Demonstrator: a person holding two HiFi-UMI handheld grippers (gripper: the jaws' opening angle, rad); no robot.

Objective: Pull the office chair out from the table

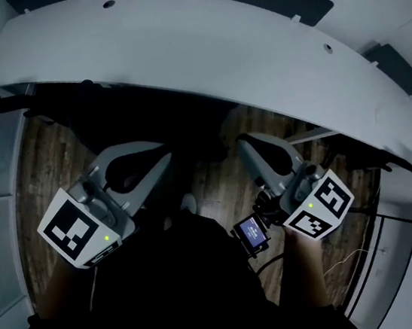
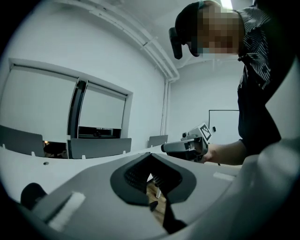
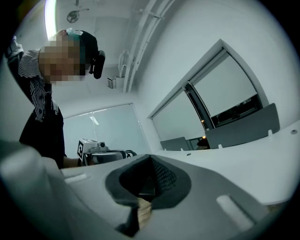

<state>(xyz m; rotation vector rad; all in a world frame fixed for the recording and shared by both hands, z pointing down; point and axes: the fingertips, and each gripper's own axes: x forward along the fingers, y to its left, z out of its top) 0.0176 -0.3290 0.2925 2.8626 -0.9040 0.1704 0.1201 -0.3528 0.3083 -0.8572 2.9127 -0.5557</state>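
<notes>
The chair (image 1: pixel 137 118) is hard to see. It is only a dark shape under the near edge of the table (image 1: pixel 212 45), at 12 o'clock from your two grippers, and you cannot tell its outline in the shadow.

Your left gripper (image 1: pixel 164 158) is at 8 o'clock in the head view and points toward 1 o'clock, at this dark shape. Its jaws are clenched together and there is nothing between them; in the left gripper view (image 2: pixel 150 157) you see only a strip of floor through the slit below the tips.

Your right gripper (image 1: pixel 246 144) is at 4 o'clock and points toward 11 o'clock. Its jaws are also pressed together and empty in the right gripper view (image 3: pixel 150 160). Whether either tip touches the chair, I cannot tell.

The two grippers are near each other, and each one appears in the other's view. A small lit screen (image 1: pixel 251 233) sits just beside the right gripper, at its 7 o'clock.

The wood floor (image 1: pixel 47 167) shows under the table at 9 o'clock. The white table curves across the top, from 10 o'clock to 3 o'clock.
</notes>
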